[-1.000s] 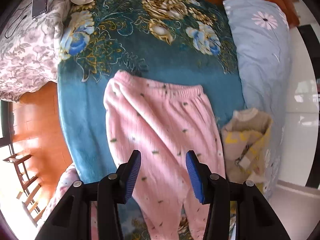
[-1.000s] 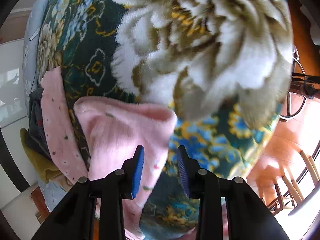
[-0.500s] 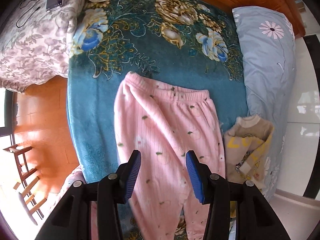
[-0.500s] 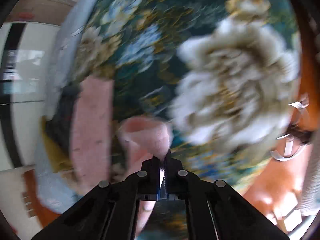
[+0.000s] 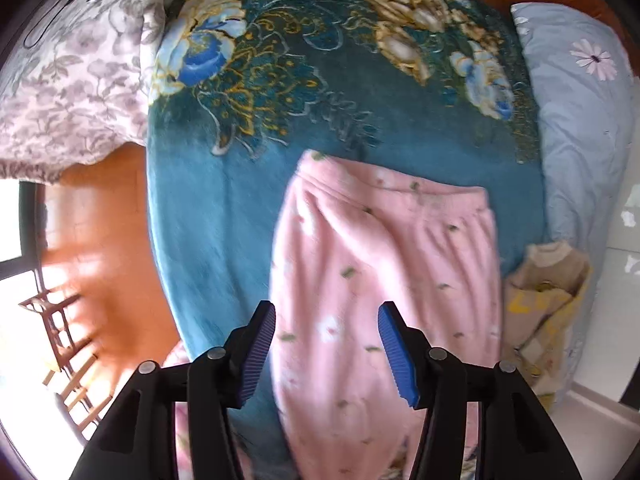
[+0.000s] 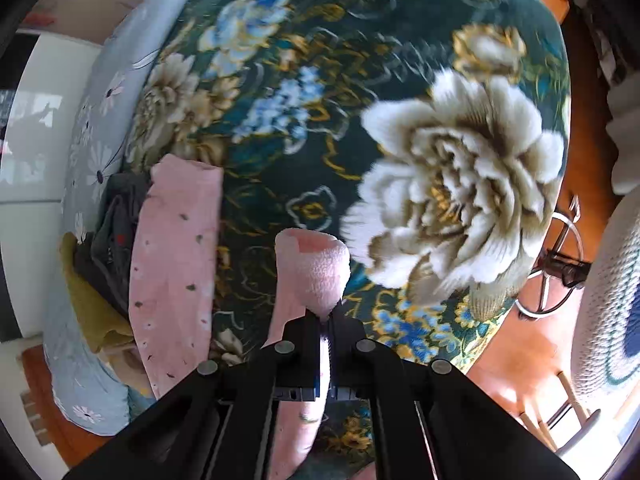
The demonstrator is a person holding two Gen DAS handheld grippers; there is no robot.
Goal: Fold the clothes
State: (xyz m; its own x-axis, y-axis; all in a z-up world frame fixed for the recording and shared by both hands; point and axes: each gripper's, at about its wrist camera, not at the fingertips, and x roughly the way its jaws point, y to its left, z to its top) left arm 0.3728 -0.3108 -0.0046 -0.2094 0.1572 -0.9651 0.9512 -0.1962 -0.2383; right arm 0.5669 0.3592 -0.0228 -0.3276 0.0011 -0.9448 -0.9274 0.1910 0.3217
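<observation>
Pink fleece trousers [image 5: 384, 280] lie flat on the teal floral blanket [image 5: 224, 216], waistband at the far end. My left gripper [image 5: 326, 344] is open and empty, hovering above the trousers' upper legs. In the right wrist view my right gripper [image 6: 326, 320] is shut on the cuff of one pink trouser leg [image 6: 316, 268] and holds it lifted off the blanket. The other leg [image 6: 176, 248] lies flat to the left.
A beige and yellow garment [image 5: 548, 304] lies bunched right of the trousers, also seen with dark clothes [image 6: 112, 240] in the right view. A light blue quilt [image 5: 580, 120] lies right, a grey floral pillow [image 5: 68, 80] left. Orange floor [image 5: 96, 248] borders the bed.
My right gripper closed on the trouser leg cuff and lifted it away from the blanket. My left gripper stayed open and shifted left, so the trousers now sit further right.
</observation>
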